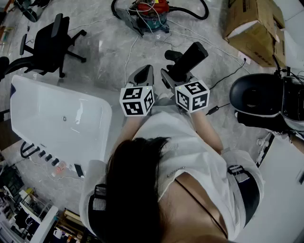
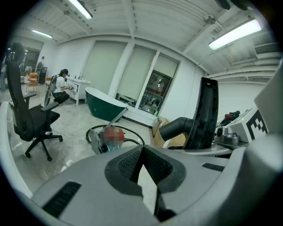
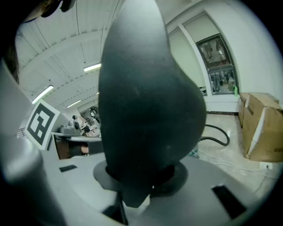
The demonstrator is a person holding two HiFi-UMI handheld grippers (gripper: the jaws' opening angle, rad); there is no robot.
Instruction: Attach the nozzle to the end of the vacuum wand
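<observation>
A black vacuum nozzle (image 1: 190, 59) sticks up and away from my right gripper (image 1: 168, 76), which is shut on its lower end. In the right gripper view the nozzle (image 3: 150, 110) fills most of the picture above that gripper (image 3: 132, 194). My left gripper (image 1: 144, 71) hangs close beside the right one, shut with nothing in it; in its own view the left gripper (image 2: 142, 152) shows its pads pressed together, with the nozzle (image 2: 205, 114) upright to the right. A red and teal vacuum cleaner (image 1: 149, 12) with a black hose lies on the floor ahead, a metal wand (image 2: 116, 117) leaning from it.
A white bathtub (image 1: 57, 118) stands at the left and a black office chair (image 1: 52, 42) behind it. A cardboard box (image 1: 256, 26) sits at the far right, above a black round seat (image 1: 259, 95). Cables trail over the floor. A green bathtub (image 2: 104, 103) stands further off.
</observation>
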